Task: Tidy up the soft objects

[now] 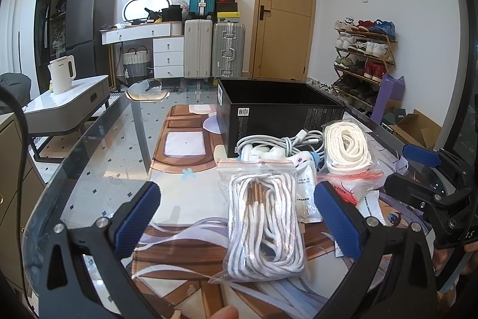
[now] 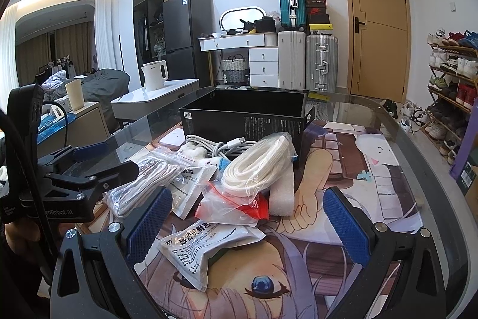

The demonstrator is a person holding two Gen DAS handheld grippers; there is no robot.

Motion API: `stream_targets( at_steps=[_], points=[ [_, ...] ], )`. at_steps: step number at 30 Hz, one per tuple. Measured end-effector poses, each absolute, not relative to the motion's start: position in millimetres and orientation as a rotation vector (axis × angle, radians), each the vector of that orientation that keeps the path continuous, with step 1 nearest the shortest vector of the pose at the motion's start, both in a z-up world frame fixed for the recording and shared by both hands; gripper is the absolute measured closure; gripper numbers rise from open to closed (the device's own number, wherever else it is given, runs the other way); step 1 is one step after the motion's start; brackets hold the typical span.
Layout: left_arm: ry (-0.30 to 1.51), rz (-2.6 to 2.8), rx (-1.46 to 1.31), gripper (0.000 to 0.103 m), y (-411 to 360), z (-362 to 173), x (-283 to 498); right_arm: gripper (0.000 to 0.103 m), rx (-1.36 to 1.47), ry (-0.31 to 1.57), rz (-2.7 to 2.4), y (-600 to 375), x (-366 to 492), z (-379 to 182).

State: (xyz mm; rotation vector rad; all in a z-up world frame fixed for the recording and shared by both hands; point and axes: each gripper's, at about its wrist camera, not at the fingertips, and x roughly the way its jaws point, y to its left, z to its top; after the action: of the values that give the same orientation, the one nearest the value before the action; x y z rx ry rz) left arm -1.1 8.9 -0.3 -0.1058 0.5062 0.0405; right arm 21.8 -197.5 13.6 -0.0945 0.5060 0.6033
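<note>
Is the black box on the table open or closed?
Open: the black box has no lid, and its dark inner walls show. Contents: cannot tell.

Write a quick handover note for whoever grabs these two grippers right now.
Left hand-held gripper: open, empty, straddling the bagged striped laces.
Right hand-held gripper: open, empty, over the sachets.
Pile in front of the black box: white cable, bagged flat laces, foam piece, red-sealed bags.
Done: nothing visibly in the box.
Left: everything, presumably into the box.

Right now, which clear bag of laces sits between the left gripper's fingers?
The clear zip bag of grey-striped white laces; the plain cream laces bag lies farther back.
</note>
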Motion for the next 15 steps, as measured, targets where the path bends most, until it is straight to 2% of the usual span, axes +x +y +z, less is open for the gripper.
stream_targets(
  at_steps=[15],
  points=[
    [0.505,0.046,-0.101,0.000,10.2,-2.2,-0.2,0.000,-0.096,0.519,0.599,-197.4,26.2,15.1]
  ],
)
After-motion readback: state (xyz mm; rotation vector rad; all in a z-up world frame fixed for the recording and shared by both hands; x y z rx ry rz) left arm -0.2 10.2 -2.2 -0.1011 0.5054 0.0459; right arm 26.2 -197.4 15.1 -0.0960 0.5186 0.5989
